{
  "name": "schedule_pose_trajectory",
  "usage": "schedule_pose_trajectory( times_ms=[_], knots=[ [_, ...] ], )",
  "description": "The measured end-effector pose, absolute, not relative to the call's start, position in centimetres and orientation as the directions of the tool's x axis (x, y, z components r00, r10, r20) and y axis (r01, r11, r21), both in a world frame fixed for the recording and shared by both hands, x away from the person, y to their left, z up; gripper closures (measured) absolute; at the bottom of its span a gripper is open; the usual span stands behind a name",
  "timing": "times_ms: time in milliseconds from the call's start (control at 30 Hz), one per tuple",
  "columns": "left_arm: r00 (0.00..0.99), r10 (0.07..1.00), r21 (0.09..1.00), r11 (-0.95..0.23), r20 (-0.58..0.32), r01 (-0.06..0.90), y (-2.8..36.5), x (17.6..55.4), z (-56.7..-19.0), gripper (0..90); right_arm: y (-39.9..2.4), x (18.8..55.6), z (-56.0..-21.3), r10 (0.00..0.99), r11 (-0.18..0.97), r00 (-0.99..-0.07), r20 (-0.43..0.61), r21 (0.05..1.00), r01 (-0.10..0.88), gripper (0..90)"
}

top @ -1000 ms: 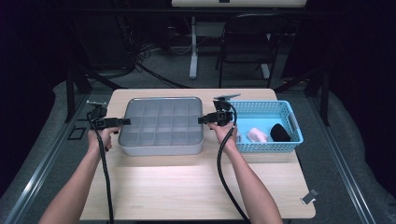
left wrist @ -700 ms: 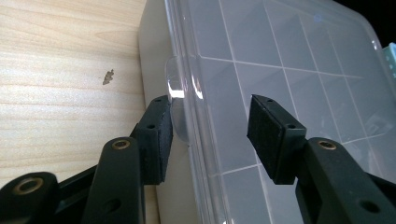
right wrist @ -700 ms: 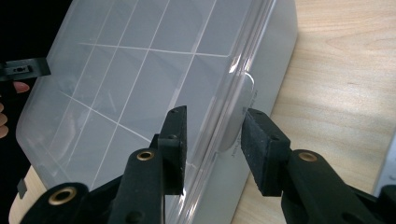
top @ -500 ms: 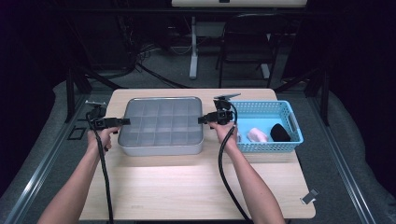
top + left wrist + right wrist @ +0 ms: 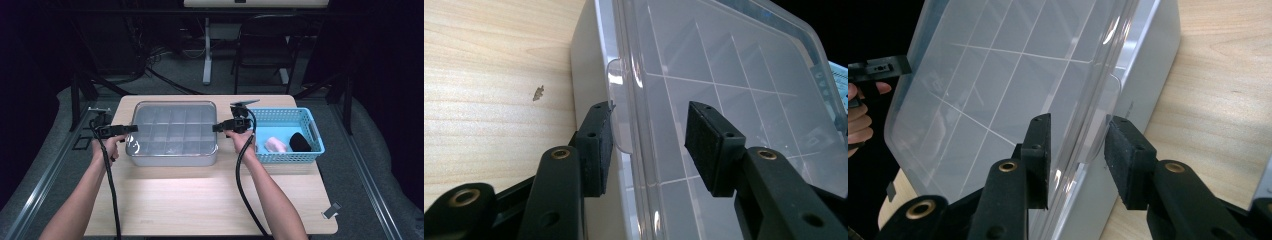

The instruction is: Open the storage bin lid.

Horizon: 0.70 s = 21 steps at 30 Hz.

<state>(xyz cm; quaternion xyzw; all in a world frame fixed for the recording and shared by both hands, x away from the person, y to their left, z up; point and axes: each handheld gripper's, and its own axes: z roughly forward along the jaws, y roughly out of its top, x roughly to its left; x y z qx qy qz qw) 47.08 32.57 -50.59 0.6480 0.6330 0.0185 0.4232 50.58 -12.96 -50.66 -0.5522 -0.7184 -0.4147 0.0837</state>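
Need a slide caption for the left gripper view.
Left tongs straddle the clear lid's edge tab on the grey compartment box.

Lab: dark cabled recording rig [image 5: 150,75]

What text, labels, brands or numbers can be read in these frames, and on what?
None can be read.
The clear lid of the compartment box: no print visible.
The blue basket: no label visible.
The small tag at the table's corner: too small to read.
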Motion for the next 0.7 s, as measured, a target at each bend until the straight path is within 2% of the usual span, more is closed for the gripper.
schedule_pose_trajectory(
  times_ms=[700],
  knots=[
    [0.216, 0.822, 0.622, 0.200, -0.527, 0.757, 32.9, 45.7, -48.6, 59.6, -13.4, 49.6, -49.3, 0.689, 0.030, -0.415, 0.594, 0.549, 0.835, 68.1]
  ],
)
